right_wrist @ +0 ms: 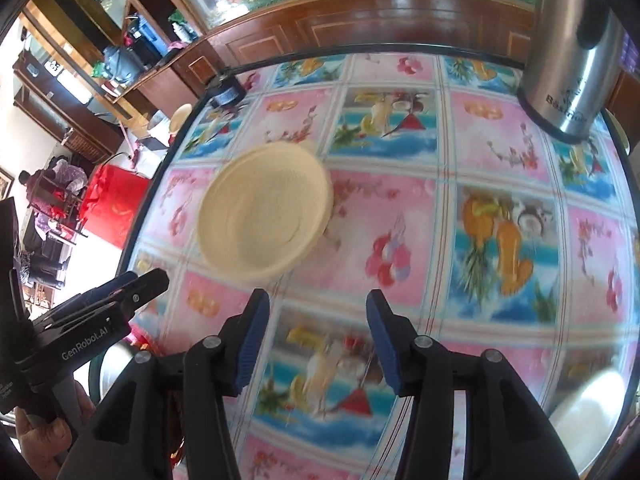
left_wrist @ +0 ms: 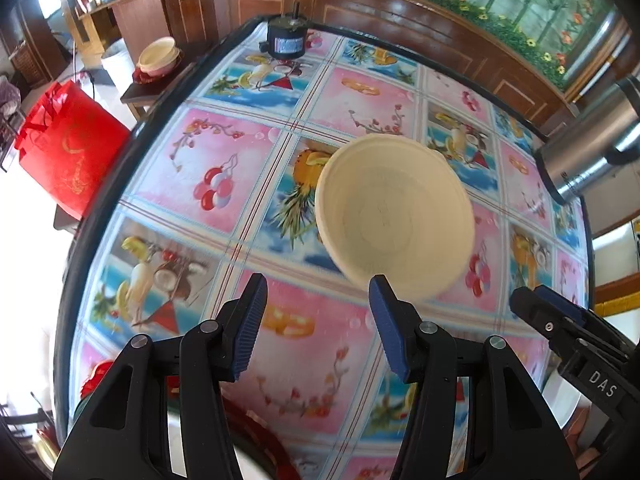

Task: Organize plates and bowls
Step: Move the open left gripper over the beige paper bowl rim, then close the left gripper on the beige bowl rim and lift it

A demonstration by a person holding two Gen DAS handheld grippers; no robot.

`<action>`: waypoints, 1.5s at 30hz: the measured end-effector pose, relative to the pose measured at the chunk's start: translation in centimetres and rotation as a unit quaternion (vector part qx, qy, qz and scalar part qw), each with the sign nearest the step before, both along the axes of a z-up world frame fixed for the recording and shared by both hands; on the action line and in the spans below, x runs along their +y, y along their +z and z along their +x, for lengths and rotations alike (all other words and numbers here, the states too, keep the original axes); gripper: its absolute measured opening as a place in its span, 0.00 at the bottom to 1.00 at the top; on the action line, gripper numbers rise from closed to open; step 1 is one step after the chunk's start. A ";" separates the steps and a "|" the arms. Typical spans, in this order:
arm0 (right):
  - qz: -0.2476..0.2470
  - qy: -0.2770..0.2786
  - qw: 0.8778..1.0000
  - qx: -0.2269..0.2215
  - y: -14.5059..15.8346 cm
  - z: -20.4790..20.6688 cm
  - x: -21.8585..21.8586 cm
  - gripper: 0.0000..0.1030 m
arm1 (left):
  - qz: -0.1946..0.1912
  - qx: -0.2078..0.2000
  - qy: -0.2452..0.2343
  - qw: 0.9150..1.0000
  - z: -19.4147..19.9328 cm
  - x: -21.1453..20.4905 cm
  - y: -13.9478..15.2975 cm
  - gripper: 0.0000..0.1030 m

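Cream bowl (left_wrist: 394,216) sits alone on the table (left_wrist: 224,184), which wears a loud fruit-and-flower oilcloth, roughly mid-table and just ahead of both tools. Looks like thin plastic or melamine, so probably light, stiff and not much of a breakage worry, though the smooth wall could slip in a loose pinch. Best bet is likely the rim: one pad inside, one outside, on the near edge. It may skate on that glossy cloth if nudged sideways first.

The left hand-held gripper (left_wrist: 318,320) has its jaws apart with nothing between them, and its right pad lines up just in front of the bowl's near rim; can't tell if it actually touches. The right hand-held gripper (right_wrist: 318,336) is also spread and empty, with the bowl up and to the left of it, clearly apart.

Hard to read: the right wrist view is smeared, so the bowl's rim (right_wrist: 266,210) is fuzzy there. A pale plate or dish (right_wrist: 588,420) is cut off at the near right edge, and something red (left_wrist: 256,444) hides behind the left tool's fingers. More cream bowls (left_wrist: 158,56) sit stacked on a side stand beyond the far left edge of the table, too small to count. A steel kettle (right_wrist: 572,52) stands at the far right, top cropped.
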State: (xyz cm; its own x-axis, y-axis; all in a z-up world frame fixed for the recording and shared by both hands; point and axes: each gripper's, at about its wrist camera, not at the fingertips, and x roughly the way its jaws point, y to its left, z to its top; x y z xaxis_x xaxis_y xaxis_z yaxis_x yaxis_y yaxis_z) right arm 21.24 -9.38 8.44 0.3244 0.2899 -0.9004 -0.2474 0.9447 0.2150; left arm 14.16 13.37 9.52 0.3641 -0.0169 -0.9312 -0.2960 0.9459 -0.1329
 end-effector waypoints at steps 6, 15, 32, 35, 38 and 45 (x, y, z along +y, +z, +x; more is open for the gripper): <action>-0.009 0.010 1.000 0.006 -1.4 2.6 0.8 0.52 | 0.014 0.008 0.015 1.000 2.5 0.6 -1.3 0.52; -0.009 0.015 1.000 0.020 -2.5 4.0 1.7 0.52 | 0.011 0.012 0.020 1.000 4.2 0.3 -2.4 0.52; -0.008 0.010 1.000 0.025 -3.7 5.3 1.8 0.52 | 0.017 0.031 0.028 0.999 5.7 0.5 -4.5 0.52; -0.008 0.010 1.000 0.023 -3.7 5.4 1.8 0.52 | 0.018 0.031 0.027 0.999 5.8 0.5 -4.7 0.52; -0.009 0.010 1.000 0.023 -3.8 5.6 1.9 0.52 | 0.014 0.034 0.028 0.999 6.0 0.6 -4.9 0.52; -0.015 0.017 1.000 0.022 -4.3 5.9 2.5 0.52 | 0.013 0.042 0.025 0.999 6.3 0.8 -5.8 0.52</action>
State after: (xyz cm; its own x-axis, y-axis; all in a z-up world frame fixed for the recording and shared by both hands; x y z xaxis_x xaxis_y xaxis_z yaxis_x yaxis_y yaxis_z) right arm 27.14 -6.87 4.12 0.2747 0.2723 -0.9222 -0.2700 0.9423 0.1979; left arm 20.50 14.19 3.73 0.2848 0.0239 -0.9583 -0.3524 0.9323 -0.0815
